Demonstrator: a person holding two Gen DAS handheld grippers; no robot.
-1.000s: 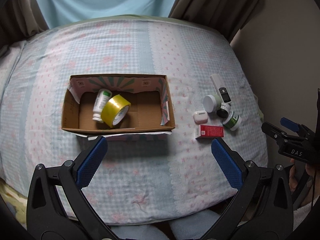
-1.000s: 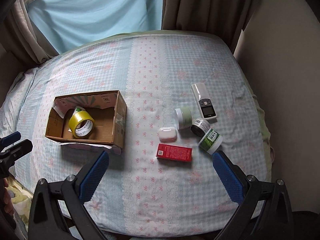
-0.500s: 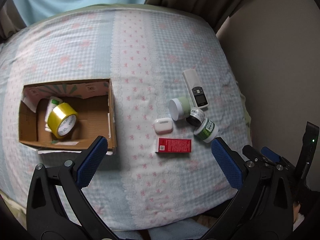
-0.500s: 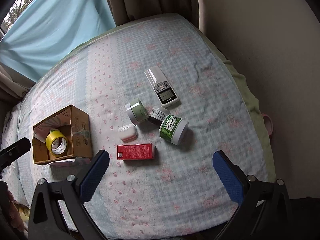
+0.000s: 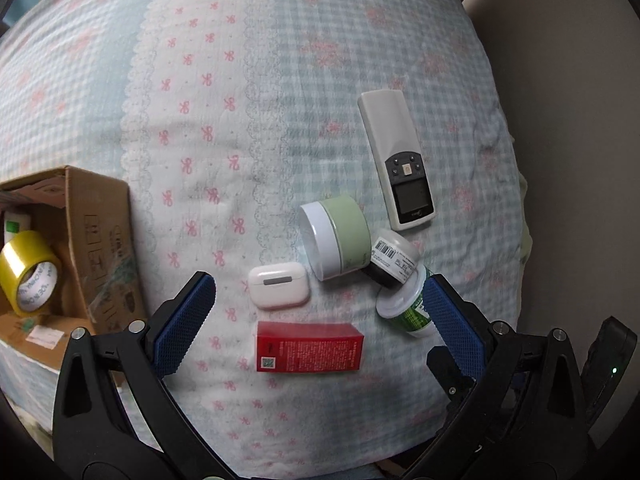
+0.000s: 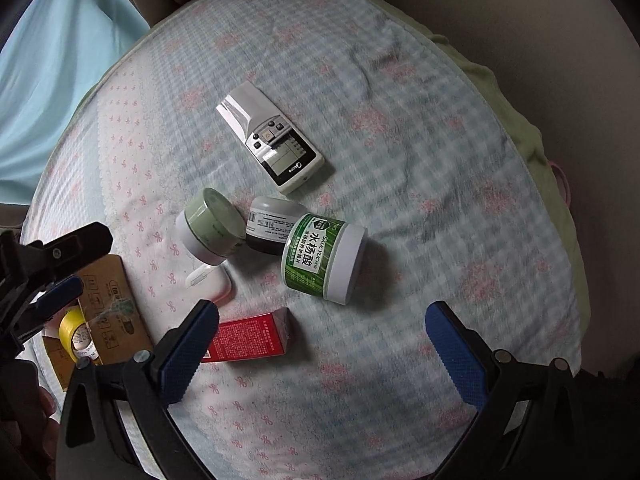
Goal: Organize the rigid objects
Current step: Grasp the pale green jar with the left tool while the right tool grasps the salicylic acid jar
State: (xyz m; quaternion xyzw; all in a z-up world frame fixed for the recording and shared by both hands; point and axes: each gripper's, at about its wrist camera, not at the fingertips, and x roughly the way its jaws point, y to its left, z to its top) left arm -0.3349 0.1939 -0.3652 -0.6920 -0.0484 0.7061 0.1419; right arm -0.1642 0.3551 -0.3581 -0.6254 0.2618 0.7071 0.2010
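Note:
On the bed lie a red box [image 5: 310, 347] [image 6: 248, 340], a white earbud case [image 5: 279, 285] [image 6: 211, 282], a pale green jar [image 5: 335, 237] [image 6: 210, 226], a dark jar [image 5: 392, 259] [image 6: 270, 230], a green-labelled jar [image 5: 406, 307] [image 6: 324, 258] and a white remote [image 5: 398, 164] [image 6: 270, 142]. My left gripper [image 5: 316, 316] is open and empty, hovering above the red box and earbud case. My right gripper [image 6: 322, 338] is open and empty, just in front of the green-labelled jar. The cardboard box [image 5: 94, 248] [image 6: 110, 312] at left holds yellow tape [image 5: 28, 272] [image 6: 76, 334].
The bed has a checked, bow-patterned cover [image 5: 224, 120]. A beige wall [image 5: 580, 120] runs close along its right edge. A blue curtain [image 6: 48, 60] hangs at the far left. The left gripper's body [image 6: 44, 272] shows at the left of the right wrist view.
Both grippers have moved right and down toward the cluster of jars and boxes, which now look much larger. The cardboard box has slid to the left edge of both views.

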